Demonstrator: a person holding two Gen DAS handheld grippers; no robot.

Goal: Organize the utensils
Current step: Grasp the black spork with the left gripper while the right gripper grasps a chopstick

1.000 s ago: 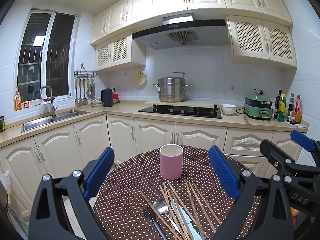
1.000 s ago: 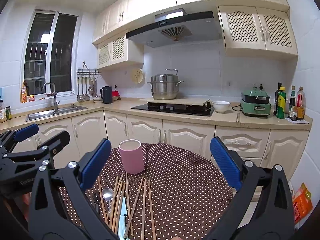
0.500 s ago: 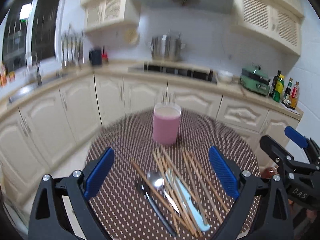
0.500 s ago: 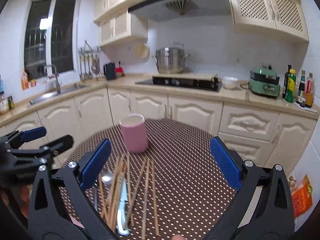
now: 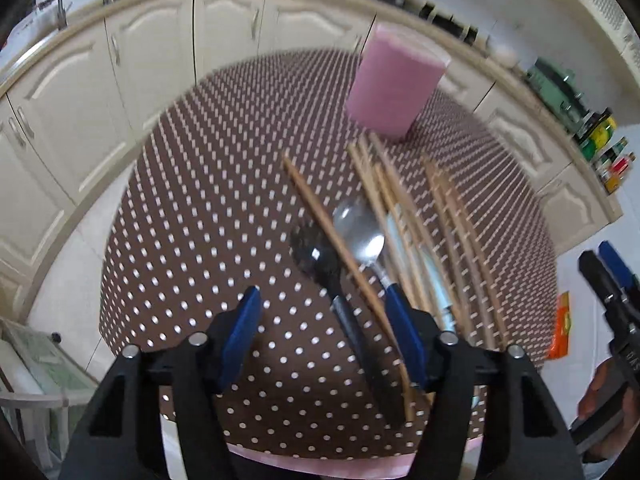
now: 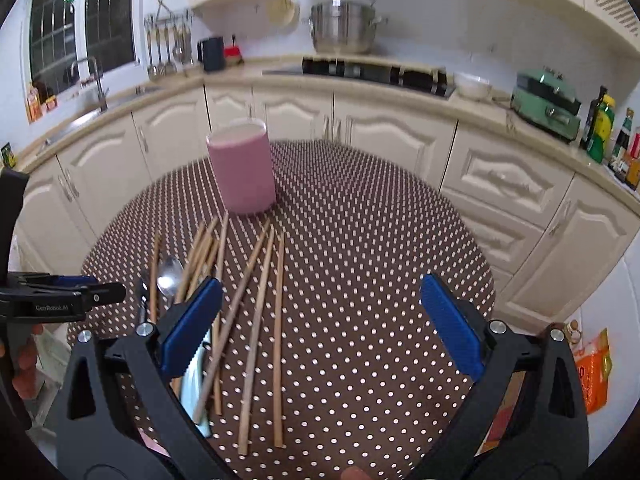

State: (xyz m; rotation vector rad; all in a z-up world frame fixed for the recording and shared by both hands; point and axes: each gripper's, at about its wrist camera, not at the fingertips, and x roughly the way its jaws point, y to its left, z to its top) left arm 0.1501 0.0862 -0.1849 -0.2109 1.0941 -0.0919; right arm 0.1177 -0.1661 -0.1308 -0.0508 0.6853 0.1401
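Observation:
A pink cup (image 5: 394, 92) (image 6: 244, 172) stands upright on the round table with the brown dotted cloth (image 5: 208, 216) (image 6: 360, 240). In front of it lie several wooden chopsticks (image 5: 400, 200) (image 6: 260, 300), a silver spoon (image 5: 360, 232) (image 6: 170, 274), a black spoon (image 5: 320, 256) and a pale blue knife (image 6: 192, 392). My left gripper (image 5: 320, 320) tilts steeply down over the black spoon. Its jaws are closing, with the spoon's handle and one chopstick between them, untouched by the pads. My right gripper (image 6: 320, 320) hangs wide open above the right-hand chopsticks, holding nothing.
Cream cabinets and a counter (image 6: 360, 80) with a hob, a steel pot (image 6: 344, 24), a green appliance (image 6: 548, 100) and bottles curve behind the table. An orange packet (image 6: 596, 368) lies on the floor to the right. The table's near edge is close under both grippers.
Both grippers have dropped toward the table and tipped downward. The left one came in over the black spoon and its jaws have narrowed. The right one stays wide.

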